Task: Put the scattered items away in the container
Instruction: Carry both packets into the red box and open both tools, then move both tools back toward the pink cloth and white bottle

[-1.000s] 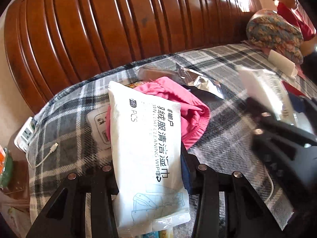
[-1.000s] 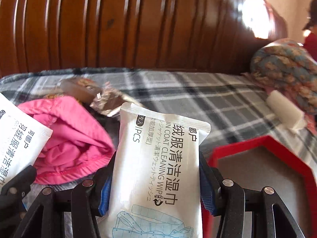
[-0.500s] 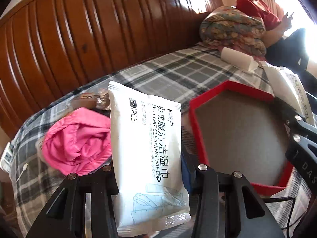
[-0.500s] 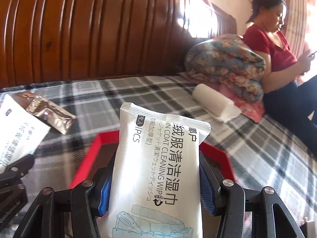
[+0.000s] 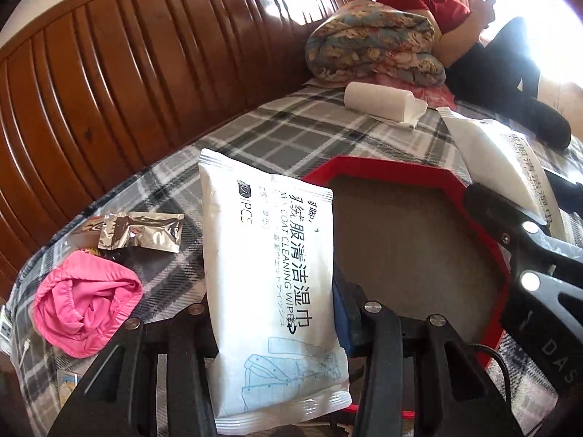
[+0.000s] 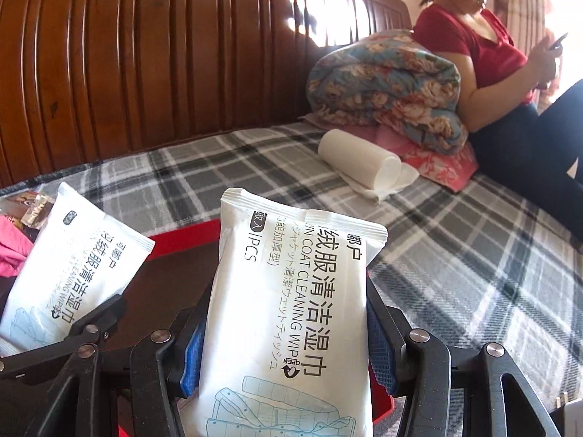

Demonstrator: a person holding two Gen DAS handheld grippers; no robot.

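Observation:
My left gripper (image 5: 273,313) is shut on a white wipes pack (image 5: 271,273), held above the left edge of a red hexagonal tray (image 5: 386,171) with a grey floor. My right gripper (image 6: 284,331) is shut on a second white wipes pack (image 6: 295,313), above the same tray (image 6: 182,236). In the right wrist view the left pack (image 6: 73,273) shows at the lower left. The right pack (image 5: 503,167) shows at the right edge of the left wrist view. A pink cloth (image 5: 87,302) and a silver foil packet (image 5: 142,233) lie on the plaid bedcover left of the tray.
A white roll (image 6: 359,162) lies on the plaid cover (image 6: 455,255) beyond the tray. A folded floral quilt (image 6: 382,87) and a seated person in a red top (image 6: 484,43) are at the back right. A brown wooden headboard (image 6: 164,54) stands behind.
Both grippers have swung right with their packs, from over the pink cloth to over the red tray. The tray, the roll and the person have come into view.

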